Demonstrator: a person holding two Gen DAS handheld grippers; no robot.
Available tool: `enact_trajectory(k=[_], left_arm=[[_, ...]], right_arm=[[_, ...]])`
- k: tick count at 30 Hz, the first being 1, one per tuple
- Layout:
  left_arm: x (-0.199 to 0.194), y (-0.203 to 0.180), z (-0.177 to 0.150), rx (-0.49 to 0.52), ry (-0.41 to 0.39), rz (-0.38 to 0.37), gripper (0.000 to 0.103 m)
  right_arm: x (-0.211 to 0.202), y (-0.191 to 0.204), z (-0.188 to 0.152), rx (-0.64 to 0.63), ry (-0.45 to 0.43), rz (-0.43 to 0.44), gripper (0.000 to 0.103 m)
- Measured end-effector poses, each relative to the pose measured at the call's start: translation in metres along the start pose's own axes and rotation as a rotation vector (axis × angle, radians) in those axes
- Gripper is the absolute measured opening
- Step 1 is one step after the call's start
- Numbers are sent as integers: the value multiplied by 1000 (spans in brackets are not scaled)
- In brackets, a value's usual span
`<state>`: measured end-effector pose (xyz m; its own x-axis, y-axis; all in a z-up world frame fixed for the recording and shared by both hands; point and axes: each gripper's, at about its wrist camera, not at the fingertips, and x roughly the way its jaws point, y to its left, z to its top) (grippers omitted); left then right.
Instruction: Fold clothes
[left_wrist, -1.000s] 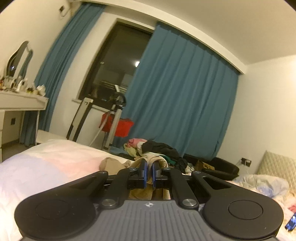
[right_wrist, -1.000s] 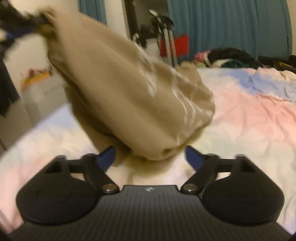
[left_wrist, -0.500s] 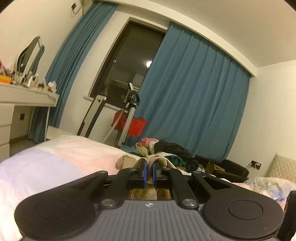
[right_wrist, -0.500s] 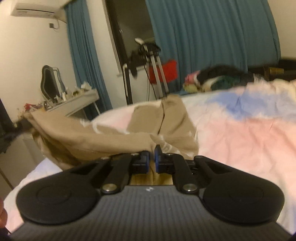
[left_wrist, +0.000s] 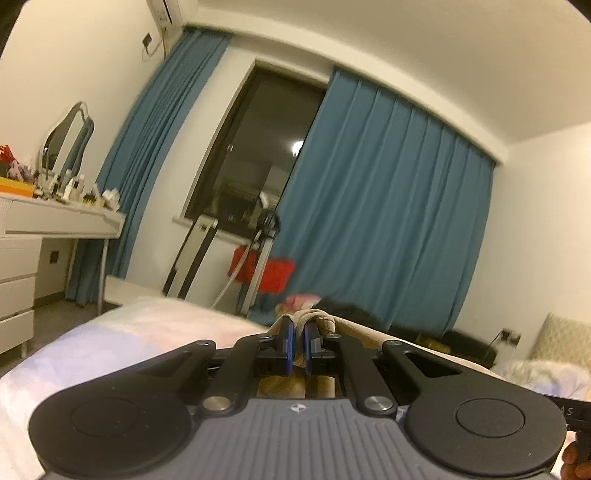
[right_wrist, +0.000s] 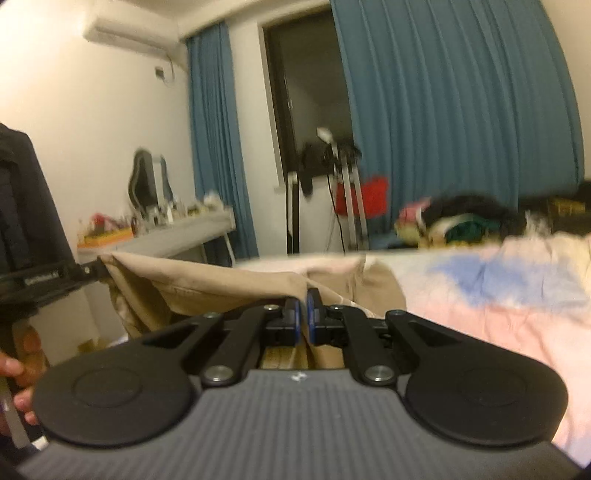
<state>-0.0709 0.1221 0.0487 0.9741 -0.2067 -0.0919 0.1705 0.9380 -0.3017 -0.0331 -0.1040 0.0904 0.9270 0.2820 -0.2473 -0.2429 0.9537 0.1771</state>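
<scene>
**Both ends pinched, cloth stretched over the bed**

While both tools are clamped, I judge the main risk to be the tan garment (right_wrist: 207, 284) slipping free: it hangs as a taut span above the near edge of the bed (right_wrist: 498, 306), and any uneven pull would drag an edge out of a pinch or lay the fold down crooked. Its far part rests bunched on the bed, so a hard tug could also haul that heap out of line. Motion blur suggests a fast swing, which adds to the chance.

My left hand-held gripper (left_wrist: 299, 345) has its blue pads nearly together on a bunched tan edge. My right hand-held gripper (right_wrist: 302, 314) is likewise squeezed down on a fold of the cloth.

Against a second ago, the right tool was wide open with the garment ballooning above the bed; now it has a grip and the cloth runs flatter. The left view tilts higher than before.
</scene>
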Motion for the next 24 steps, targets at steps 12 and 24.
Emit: enact_trajectory(k=[12, 24], left_arm=[[172, 24, -65, 135, 481, 133, 8], [189, 48, -54, 114, 427, 160, 45]], right_arm=[[136, -67, -69, 336, 458, -89, 9], [105, -44, -44, 195, 186, -184, 68]])
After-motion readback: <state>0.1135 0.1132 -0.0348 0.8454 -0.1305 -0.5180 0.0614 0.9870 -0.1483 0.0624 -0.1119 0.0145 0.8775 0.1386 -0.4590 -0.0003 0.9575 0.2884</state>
